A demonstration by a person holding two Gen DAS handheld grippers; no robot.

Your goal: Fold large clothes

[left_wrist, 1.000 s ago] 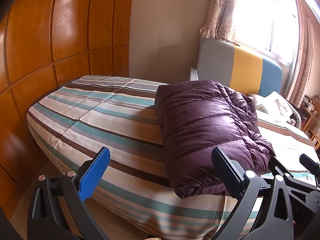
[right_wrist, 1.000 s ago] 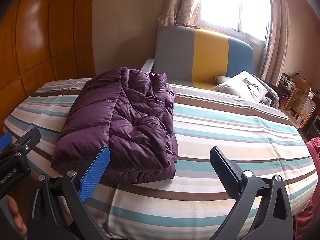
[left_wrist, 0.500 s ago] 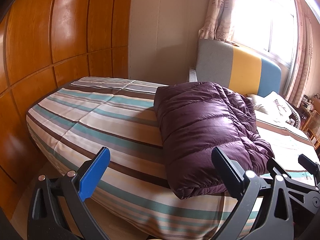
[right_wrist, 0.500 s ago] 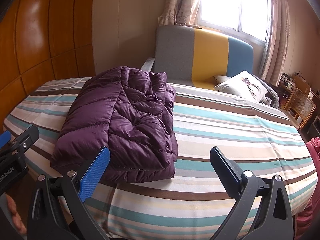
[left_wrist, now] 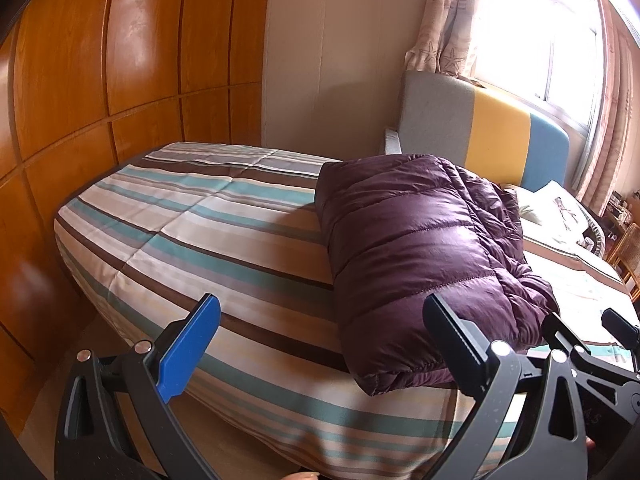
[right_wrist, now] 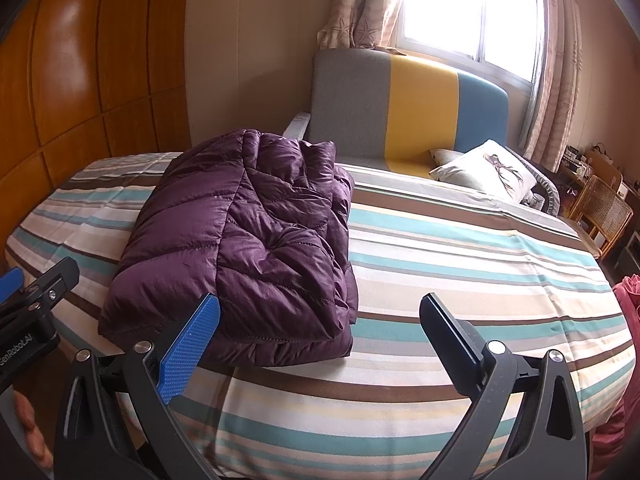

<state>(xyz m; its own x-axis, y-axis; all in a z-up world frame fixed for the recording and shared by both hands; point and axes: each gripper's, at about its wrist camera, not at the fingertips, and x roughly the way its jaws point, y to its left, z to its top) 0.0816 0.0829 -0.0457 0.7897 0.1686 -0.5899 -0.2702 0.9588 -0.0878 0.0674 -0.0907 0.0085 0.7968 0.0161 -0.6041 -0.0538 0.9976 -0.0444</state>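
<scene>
Both tools, left tool (left_wrist: 320, 344) and right tool (right_wrist: 318, 338), gape wide, empty, backing off slightly; purple jacket (right_wrist: 240, 248) sits folded at bed's (right_wrist: 460, 280) near edge. Fold looks done.

Daylight floods through the window (right_wrist: 472, 12), blown out to white glare. The wooden wardrobe (left_wrist: 132, 48) shows soft reflections. Fisheye distortion bends straight lines near the edges; corners darken. Focus is sharp overall.

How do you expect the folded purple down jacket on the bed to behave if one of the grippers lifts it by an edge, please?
The purple down jacket looks puffy and quilted, so it is probably light for its bulk. It is soft, so the fold would likely sag open if lifted by one edge. Its shiny shell may slip between the jaws or slide on the striped bedspread.
</scene>
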